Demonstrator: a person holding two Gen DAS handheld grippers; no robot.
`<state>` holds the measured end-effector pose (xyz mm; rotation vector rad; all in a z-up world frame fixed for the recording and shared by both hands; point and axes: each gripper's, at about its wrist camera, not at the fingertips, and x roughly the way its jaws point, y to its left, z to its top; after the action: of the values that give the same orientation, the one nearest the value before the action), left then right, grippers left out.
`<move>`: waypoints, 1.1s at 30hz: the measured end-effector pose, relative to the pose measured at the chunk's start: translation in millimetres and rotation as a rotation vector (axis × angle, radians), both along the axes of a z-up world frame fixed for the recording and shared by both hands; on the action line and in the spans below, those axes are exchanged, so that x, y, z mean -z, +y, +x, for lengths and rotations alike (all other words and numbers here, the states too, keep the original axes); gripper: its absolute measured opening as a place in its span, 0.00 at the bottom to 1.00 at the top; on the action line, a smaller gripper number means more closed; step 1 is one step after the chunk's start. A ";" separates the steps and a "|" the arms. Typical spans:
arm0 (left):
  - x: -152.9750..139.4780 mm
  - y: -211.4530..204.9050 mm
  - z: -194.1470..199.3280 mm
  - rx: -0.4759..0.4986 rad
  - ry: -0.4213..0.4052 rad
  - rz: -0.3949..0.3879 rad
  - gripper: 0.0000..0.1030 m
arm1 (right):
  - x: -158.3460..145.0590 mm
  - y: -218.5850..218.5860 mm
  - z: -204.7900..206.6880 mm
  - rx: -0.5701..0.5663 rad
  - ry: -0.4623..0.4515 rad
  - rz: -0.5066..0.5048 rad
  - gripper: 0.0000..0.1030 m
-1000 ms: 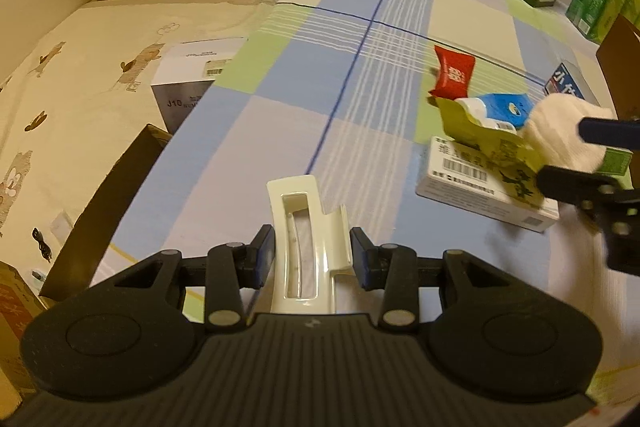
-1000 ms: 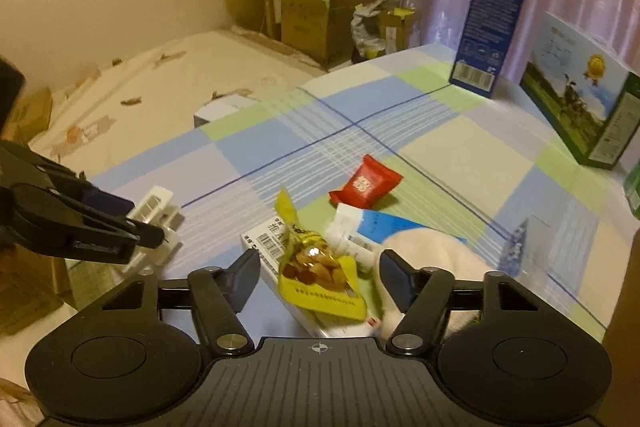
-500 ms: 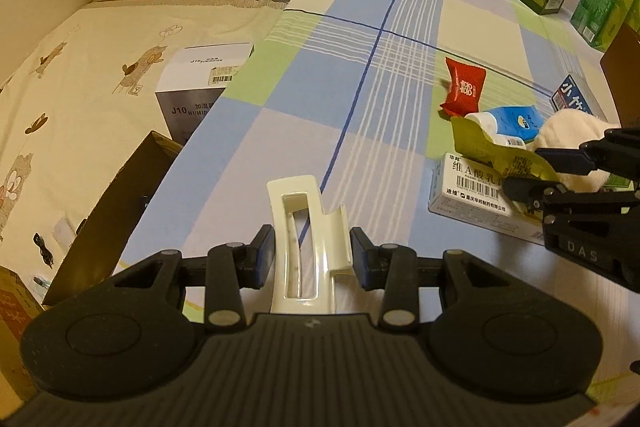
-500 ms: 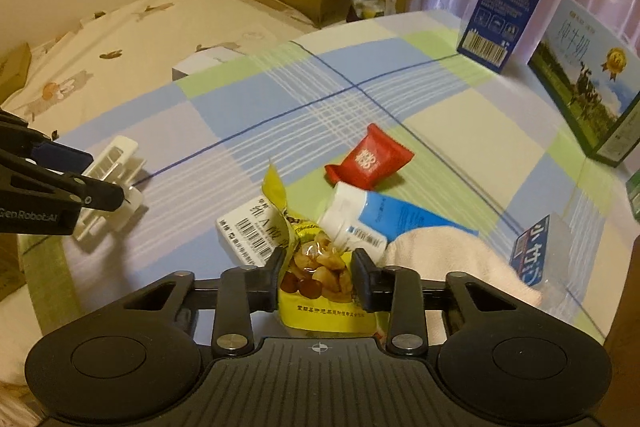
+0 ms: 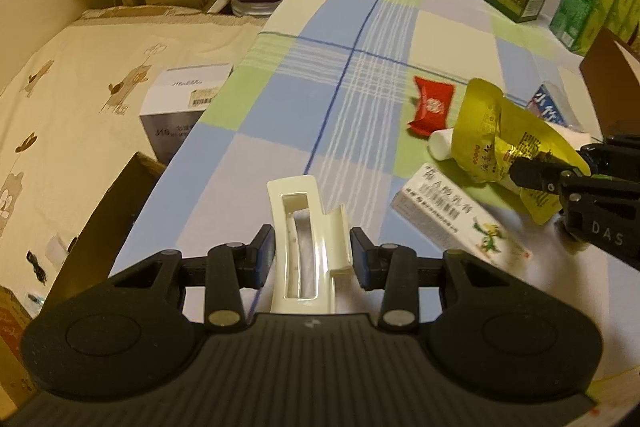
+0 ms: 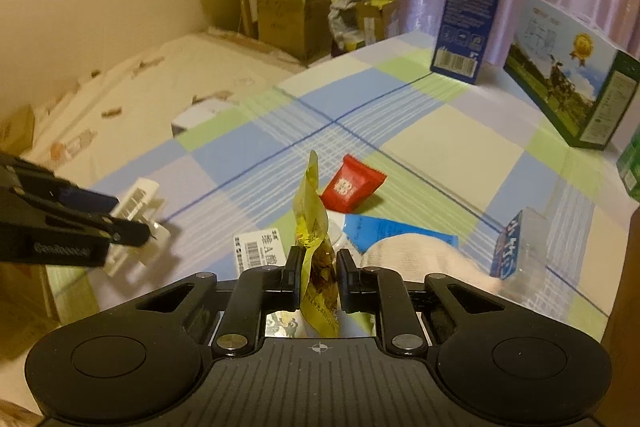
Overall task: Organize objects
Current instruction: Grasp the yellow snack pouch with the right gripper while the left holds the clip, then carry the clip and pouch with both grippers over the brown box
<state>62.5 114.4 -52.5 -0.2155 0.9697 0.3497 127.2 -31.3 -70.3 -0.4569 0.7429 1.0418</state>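
Note:
My left gripper is shut on a cream plastic clip, held just above the near left part of the checked table. My right gripper is shut on a yellow bag of nuts, lifted upright above a white medicine box. In the left wrist view the yellow bag hangs at the right in the right gripper, over the white box. The right wrist view shows the left gripper with the clip at the far left.
A red candy packet, a blue-white tube, a white cloth and a small blue packet lie close by. A blue carton, a milk box and green boxes line the far edge. An open cardboard box stands left of the table.
My right gripper shut on the yellow bag and raised it off the white box. The left gripper kept its hold on the clip and shifted only slightly.

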 end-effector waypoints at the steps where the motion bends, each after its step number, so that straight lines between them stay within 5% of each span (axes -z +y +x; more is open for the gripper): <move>1: -2.0 -2.4 0.5 0.007 -0.005 0.001 0.35 | -3.6 -4.2 1.0 0.011 0.011 0.013 0.13; 15: -31.6 -51.6 16.2 0.146 -0.077 0.002 0.35 | -46.1 -75.9 14.4 0.177 0.107 0.141 0.13; 33: -57.0 -159.5 66.5 0.419 -0.141 -0.014 0.35 | -82.4 -190.4 39.8 0.403 0.085 0.226 0.13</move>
<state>129.0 -45.1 4.5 -0.0456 0.8526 -0.0561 166.9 -221.6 12.1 -0.0620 0.7447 0.7561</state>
